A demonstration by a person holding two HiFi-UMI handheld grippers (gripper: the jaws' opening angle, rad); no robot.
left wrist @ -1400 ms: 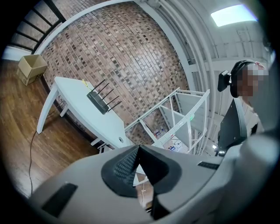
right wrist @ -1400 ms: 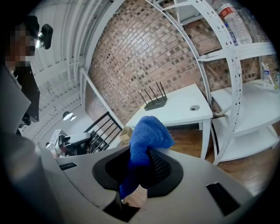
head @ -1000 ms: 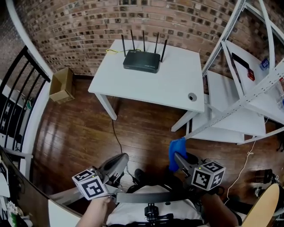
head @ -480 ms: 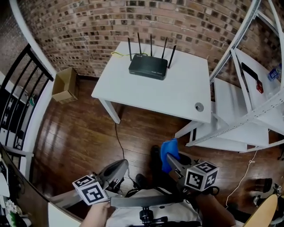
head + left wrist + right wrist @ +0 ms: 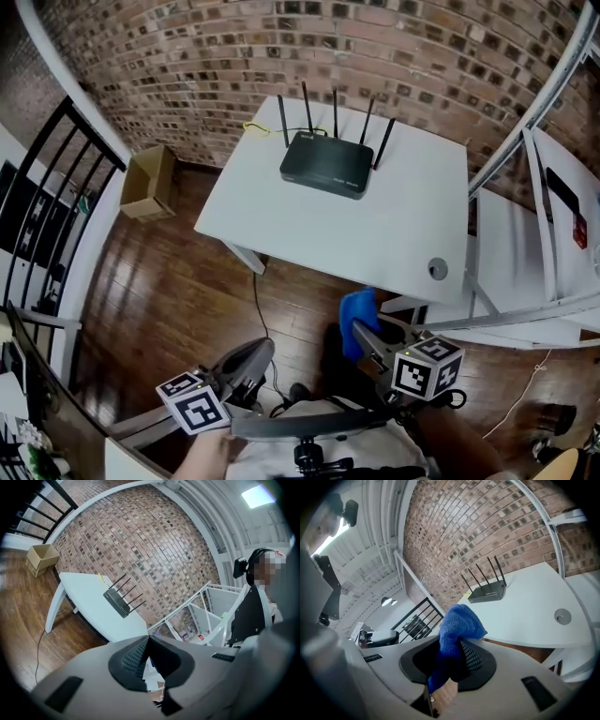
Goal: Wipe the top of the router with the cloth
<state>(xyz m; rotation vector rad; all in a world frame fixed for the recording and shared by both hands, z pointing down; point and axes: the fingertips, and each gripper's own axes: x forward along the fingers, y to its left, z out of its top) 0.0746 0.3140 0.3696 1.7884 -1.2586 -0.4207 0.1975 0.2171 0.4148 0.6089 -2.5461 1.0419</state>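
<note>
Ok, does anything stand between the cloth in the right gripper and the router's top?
Nothing visible does. The right gripper holds the blue cloth short of the table; the tabletop before the router is bare, with only a round grommet off to the right.

Grey left claw [image 5: 263, 346] and right claw [image 5: 362, 336] each carry a black-and-white marker cube [image 5: 193, 404] [image 5: 427, 367].

Router [image 5: 324, 165] marking seems too small to read.
</note>
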